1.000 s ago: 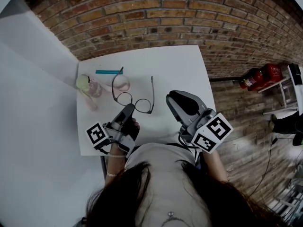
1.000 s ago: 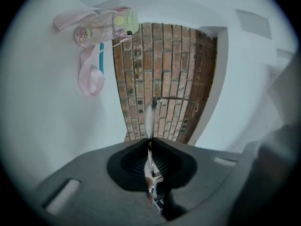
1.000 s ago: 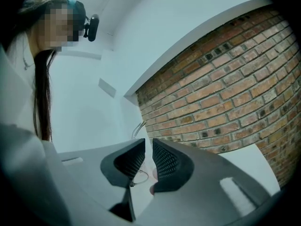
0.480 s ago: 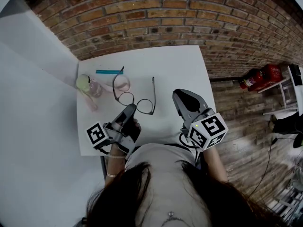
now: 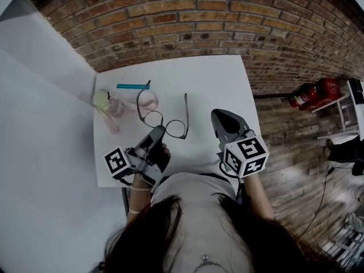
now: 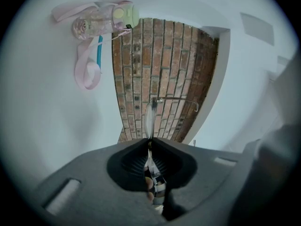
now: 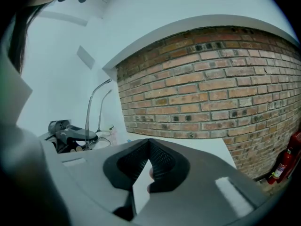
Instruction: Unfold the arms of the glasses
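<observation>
The black-framed glasses [image 5: 166,123] lie on the white table [image 5: 216,78] with both arms spread out toward the brick wall. My left gripper [image 5: 158,132] is shut on the near rim of the frame. In the left gripper view the glasses [image 6: 149,119] stand edge-on between the closed jaws of the left gripper [image 6: 149,141], one arm [image 6: 178,98] reaching right. My right gripper [image 5: 219,115] hovers to the right of the glasses, apart from them, jaws together and holding nothing. The right gripper view shows its tips [image 7: 149,141] meeting, with the glasses arms [image 7: 89,112] far left.
A pink bottle with a green lid [image 5: 107,103], its pink strap [image 5: 147,100] and a teal stick [image 5: 132,86] lie at the table's far left. A brick wall [image 5: 227,21] backs the table. A red fire extinguisher [image 5: 310,92] stands on the floor to the right.
My right gripper has drawn back to the right and toward the person, away from the glasses, and turned. The left gripper and the glasses have barely moved.
</observation>
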Available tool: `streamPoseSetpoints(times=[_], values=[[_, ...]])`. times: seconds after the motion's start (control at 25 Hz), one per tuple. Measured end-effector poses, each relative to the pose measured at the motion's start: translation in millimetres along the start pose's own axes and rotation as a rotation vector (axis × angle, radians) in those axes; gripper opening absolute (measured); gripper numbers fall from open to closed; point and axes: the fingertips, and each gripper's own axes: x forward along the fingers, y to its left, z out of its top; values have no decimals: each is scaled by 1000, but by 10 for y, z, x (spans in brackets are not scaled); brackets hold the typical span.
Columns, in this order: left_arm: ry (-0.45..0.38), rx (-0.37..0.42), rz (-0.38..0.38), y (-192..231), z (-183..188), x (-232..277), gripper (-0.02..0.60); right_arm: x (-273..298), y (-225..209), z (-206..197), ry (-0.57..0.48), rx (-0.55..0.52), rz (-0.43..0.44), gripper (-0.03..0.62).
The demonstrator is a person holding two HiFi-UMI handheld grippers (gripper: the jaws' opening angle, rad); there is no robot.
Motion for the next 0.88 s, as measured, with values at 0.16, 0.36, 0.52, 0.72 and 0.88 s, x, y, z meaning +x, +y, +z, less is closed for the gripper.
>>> streamPoseSetpoints(times=[0.16,0.36,0.52,0.72,0.88], values=[[6,-1,3,-1,-17,3,21,34,39,-26,8,-45,-1,5],[5,-8,-3,2,-21,-8,21,51,97,-21,4,-95,-1,3],[9,-10,-9,-10,-31,3,21,54,110,-38,14,-92,11,3],[16,-18,-10,-2,-59,17,21,62,127,-55,24,-98,18,3],[16,-26,-13,-7,-67,12,21,56,142,-61,29,-102,23,3]])
